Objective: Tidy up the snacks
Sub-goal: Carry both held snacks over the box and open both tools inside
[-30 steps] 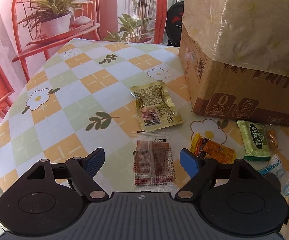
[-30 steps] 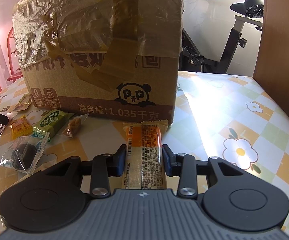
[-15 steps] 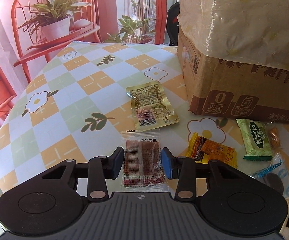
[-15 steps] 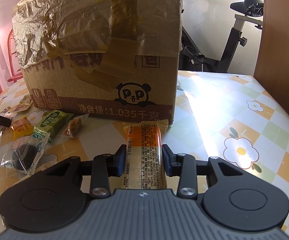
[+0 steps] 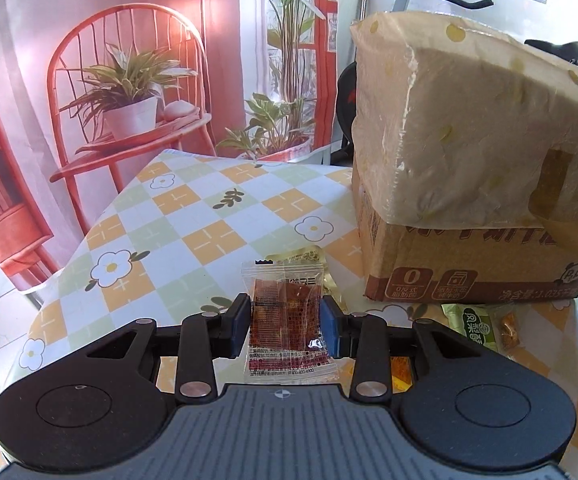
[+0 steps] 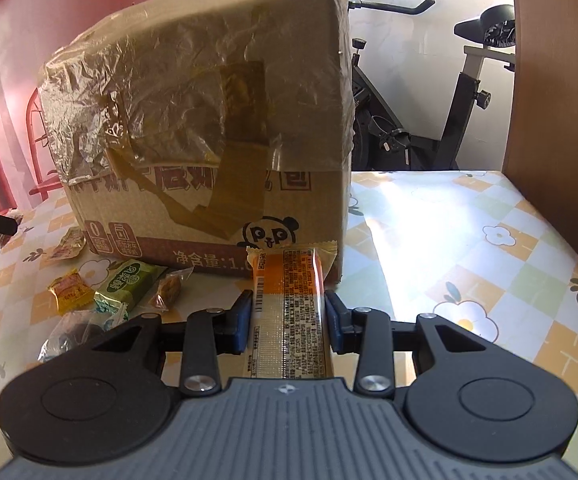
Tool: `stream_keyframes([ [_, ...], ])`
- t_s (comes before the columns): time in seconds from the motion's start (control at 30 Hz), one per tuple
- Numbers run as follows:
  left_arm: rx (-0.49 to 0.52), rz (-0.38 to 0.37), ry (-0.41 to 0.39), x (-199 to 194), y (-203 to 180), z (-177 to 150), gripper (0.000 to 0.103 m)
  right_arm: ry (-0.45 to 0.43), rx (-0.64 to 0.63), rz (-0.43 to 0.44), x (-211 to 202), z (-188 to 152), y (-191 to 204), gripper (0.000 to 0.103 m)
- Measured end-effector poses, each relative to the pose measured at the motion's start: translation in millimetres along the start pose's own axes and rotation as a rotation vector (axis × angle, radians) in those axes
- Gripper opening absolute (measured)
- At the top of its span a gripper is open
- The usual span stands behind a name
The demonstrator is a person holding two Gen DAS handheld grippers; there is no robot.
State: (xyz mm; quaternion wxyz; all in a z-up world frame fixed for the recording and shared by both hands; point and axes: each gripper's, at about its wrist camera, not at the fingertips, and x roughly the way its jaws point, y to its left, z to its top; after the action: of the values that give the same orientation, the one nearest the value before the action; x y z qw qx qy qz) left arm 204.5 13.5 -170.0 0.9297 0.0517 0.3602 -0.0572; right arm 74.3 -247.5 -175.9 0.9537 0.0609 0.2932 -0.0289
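Each tool gripped one snack, the left tool a red packet and the right tool an orange bar (both wanted steady carrying over the box).

An exercise bike stands behind the flower-patterned tablecloth.

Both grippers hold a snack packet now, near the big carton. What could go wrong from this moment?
1. The left gripper pinches a thin clear packet of red-brown snack by its side edges only; the soft film may buckle and slip out.
2. The right gripper holds a long orange snack bar whose far end sticks out toward the cardboard box; it could catch on the box wall.
3. The plastic film taped over the box hangs loose and might snag a packet.
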Motion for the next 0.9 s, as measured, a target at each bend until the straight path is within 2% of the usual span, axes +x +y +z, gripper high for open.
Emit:
stream_keyframes([
  [0.33,0.026,-0.069,-0.141,-45.5,-29.9,36.7,0.04,-0.153,-0.021,0.043,-53.7,36.0,6.9,0.038],
  [0.67,0.03,-0.136,-0.278,-78.5,-56.4,75.0,0.04,-0.322,-0.06,0.063,-96.8,87.3,10.3,0.038],
  [0.8,0.037,-0.156,-0.304,-80.5,-66.1,87.6,0.04,-0.346,-0.067,0.084,-100.6,106.9,10.5,0.038],
  [0.9,0.039,-0.164,-0.303,-76.2,-76.1,101.6,0.04,-0.346,-0.087,0.103,-86.7,130.9,10.2,0.038],
])
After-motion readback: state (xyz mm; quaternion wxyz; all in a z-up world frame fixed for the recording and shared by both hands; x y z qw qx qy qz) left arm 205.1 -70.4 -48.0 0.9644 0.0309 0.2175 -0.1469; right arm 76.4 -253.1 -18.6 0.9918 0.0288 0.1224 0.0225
